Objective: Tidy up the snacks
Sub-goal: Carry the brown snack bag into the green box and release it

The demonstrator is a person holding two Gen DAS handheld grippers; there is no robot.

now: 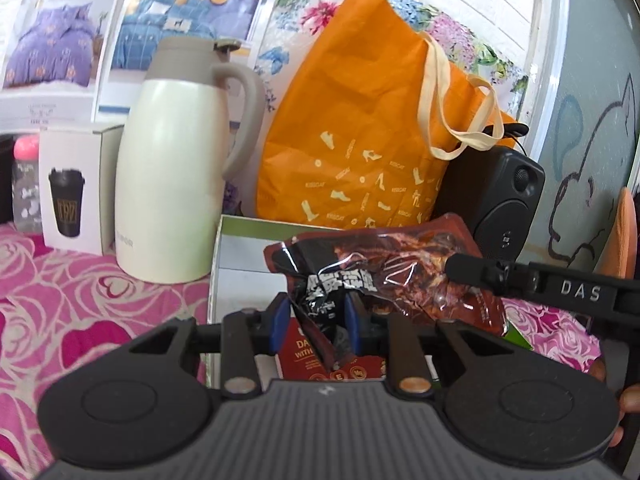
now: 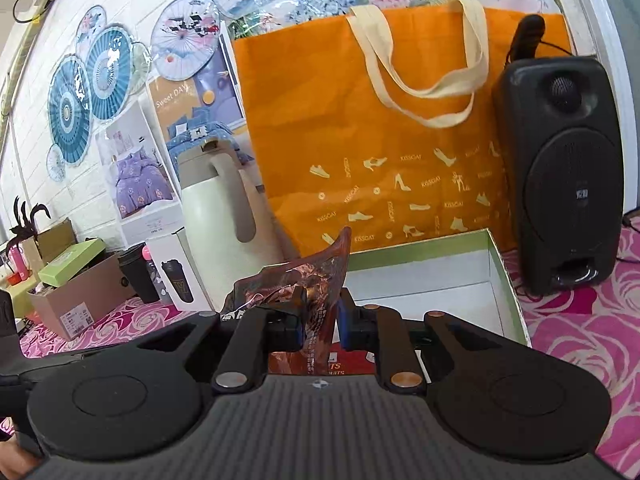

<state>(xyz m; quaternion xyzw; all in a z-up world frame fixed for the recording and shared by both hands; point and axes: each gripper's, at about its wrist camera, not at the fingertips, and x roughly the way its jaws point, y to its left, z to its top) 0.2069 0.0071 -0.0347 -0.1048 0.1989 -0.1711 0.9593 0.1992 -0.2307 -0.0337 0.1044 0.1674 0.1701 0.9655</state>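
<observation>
A dark red-brown snack packet (image 1: pixel 404 264) with a black printed end hangs between both grippers, over an open white box with a green rim (image 1: pixel 216 280). My left gripper (image 1: pixel 320 314) is shut on the packet's crumpled black end. One finger of the right gripper (image 1: pixel 472 270) reaches the packet's right edge. In the right wrist view, my right gripper (image 2: pixel 320 316) is shut on the packet (image 2: pixel 320 268), which sticks up between the blue pads (image 2: pixel 347 320). A red snack packet (image 2: pixel 350 364) lies inside the box (image 2: pixel 516 292), also visible as the red packet (image 1: pixel 304 356) below the left jaws.
A cream thermos jug (image 1: pixel 172 176) stands left of the box. An orange tote bag (image 2: pixel 400 160) leans behind it, and a black speaker (image 2: pixel 568 200) is at its right. A white cup carton (image 1: pixel 72 192) and a cardboard box (image 2: pixel 80 300) sit farther left on the pink rose cloth (image 1: pixel 80 300).
</observation>
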